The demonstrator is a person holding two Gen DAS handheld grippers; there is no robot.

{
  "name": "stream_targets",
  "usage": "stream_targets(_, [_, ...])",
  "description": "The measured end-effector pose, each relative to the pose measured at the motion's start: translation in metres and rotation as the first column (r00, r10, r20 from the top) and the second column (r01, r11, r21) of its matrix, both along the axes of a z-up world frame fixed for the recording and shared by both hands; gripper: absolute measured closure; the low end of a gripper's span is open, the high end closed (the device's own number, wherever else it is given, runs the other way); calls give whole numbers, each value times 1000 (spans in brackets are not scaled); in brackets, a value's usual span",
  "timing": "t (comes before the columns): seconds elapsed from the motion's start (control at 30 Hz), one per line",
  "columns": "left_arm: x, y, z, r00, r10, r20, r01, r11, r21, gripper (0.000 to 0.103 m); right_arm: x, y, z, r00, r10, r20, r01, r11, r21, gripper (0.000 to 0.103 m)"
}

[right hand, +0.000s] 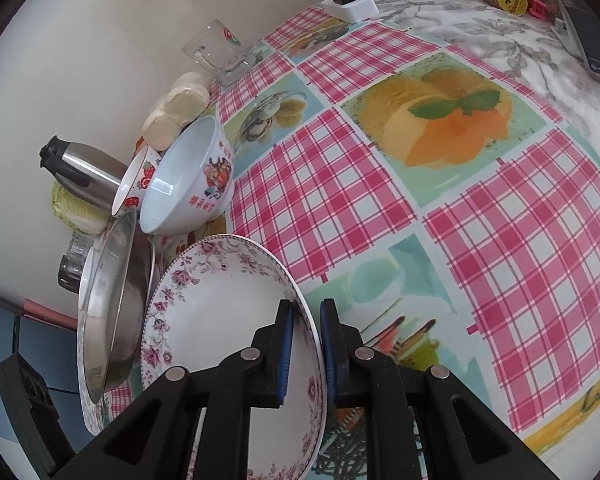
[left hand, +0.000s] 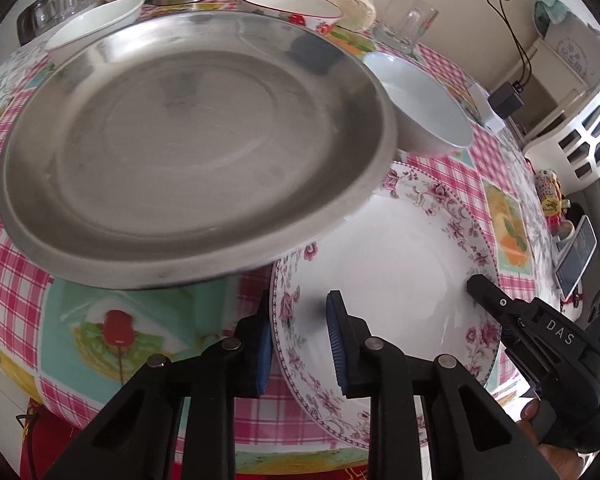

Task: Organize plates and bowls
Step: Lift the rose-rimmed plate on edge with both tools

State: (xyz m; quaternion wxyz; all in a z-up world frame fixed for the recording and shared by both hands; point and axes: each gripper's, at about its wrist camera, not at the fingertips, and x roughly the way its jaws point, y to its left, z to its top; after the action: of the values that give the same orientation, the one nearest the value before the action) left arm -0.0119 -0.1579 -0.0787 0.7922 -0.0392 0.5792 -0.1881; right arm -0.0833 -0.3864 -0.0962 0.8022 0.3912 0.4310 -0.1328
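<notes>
A white plate with a pink floral rim (left hand: 396, 264) lies on the checked tablecloth; it also shows in the right wrist view (right hand: 220, 312). My left gripper (left hand: 300, 344) straddles its near-left rim with a gap on each side, so it is open. My right gripper (right hand: 305, 344) is shut on the plate's right rim, and its black body (left hand: 540, 332) shows in the left wrist view. A large steel plate (left hand: 192, 144) overlaps the floral plate's far edge; it shows edge-on in the right wrist view (right hand: 116, 304).
Several bowls stand behind: a white one (left hand: 100, 24), a strawberry-patterned one (left hand: 288, 6) and a pale blue one (left hand: 420, 100). A glass mug (left hand: 408, 20), a steel flask (right hand: 84, 176), cabbage (right hand: 76, 208), a phone (left hand: 576, 260) and a white basket (left hand: 580, 128) line the edges.
</notes>
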Motion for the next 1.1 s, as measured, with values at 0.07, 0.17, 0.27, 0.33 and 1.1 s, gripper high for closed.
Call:
stream_targets(0.07, [-5,-2,0,1000,-17,0,17,1000,-4,78,-5,-7,-1,1000,-14,6,14,1000,13,87])
stream_targets(0.17, [-5,-9,0,999,-38,8,38,999,0,78,-11,-15,-2,999,-32,17,31,999,31,87])
stream_targets(0.27, [-5,-8,2,999,-50,8,50,999,14,77,-12,-15,-1,999,-40,17,40,999,17,87])
stream_targets(0.33, [0,-15,1,998,-59,0,59,998,20,77,-10,-11,1,1000,-28,2,28,999,-23,87])
stream_targets(1.1, [5,-41,25,988,-116,98,110,992,60,80,-19,-24,14,1000,0,13,0,998,57,89])
